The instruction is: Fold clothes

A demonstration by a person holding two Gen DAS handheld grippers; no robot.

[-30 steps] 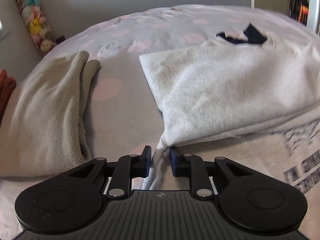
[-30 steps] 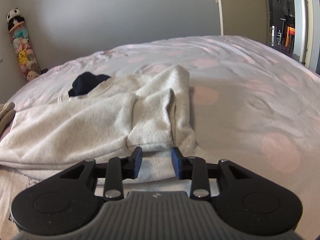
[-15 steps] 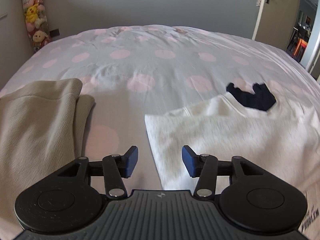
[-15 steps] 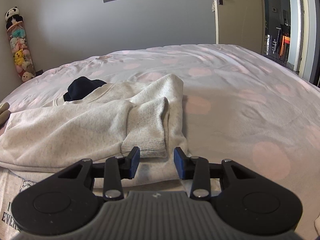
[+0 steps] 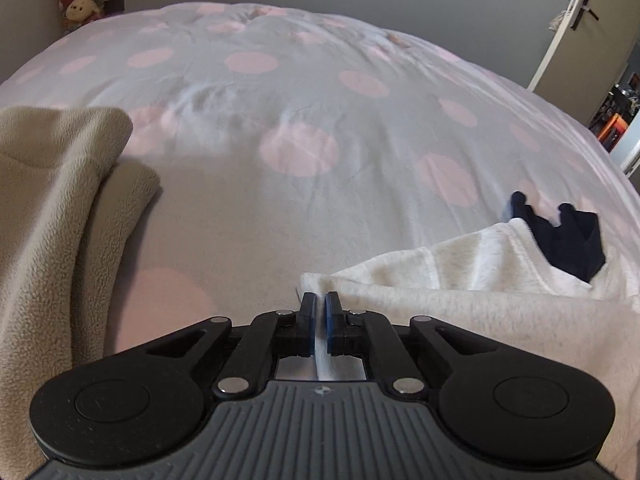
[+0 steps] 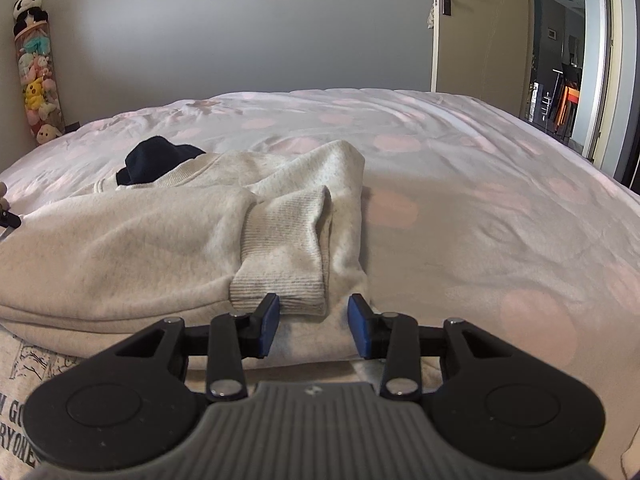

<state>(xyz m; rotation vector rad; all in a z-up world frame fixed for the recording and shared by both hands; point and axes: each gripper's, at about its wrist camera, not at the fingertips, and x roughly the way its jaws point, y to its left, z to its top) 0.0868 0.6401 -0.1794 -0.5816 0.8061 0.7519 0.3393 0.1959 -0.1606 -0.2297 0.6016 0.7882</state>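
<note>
**A:** Describe the work surface.

**B:** A bed (image 6: pixel 500 200) with a pale cover printed with pink dots, set against a grey wall. A door (image 6: pixel 476 28) stands at the right.

**A:** Left gripper status?

**B:** The left gripper (image 5: pixel 320 308) is nearest the left camera. Its jaws have just been closing and now stand together, clamped on the left corner of the light grey sweatshirt (image 5: pixel 460 304). A thin strip of the fabric shows between the blue pads.

**A:** Right gripper status?

**B:** The right gripper (image 6: pixel 313 314) has its jaws apart. They straddle the ribbed cuff (image 6: pixel 282 264) of the folded-over sleeve; the left pad sits at the cuff's lower edge, but contact cannot be confirmed. Nothing is gripped.

**A:** Location of the garment?

**B:** The sweatshirt lies flat on the bed directly ahead of both grippers, one sleeve folded across the body. A dark navy item (image 6: pixel 156 160) lies at its collar. A printed garment (image 6: pixel 24 380) lies under its near left edge.

**A:** Other items?

**B:** A beige fleece garment (image 5: pixel 52 220) lies on the bed to the left, apart from the sweatshirt. In the far left corner stands a tall column of plush toys (image 6: pixel 36 76).
</note>
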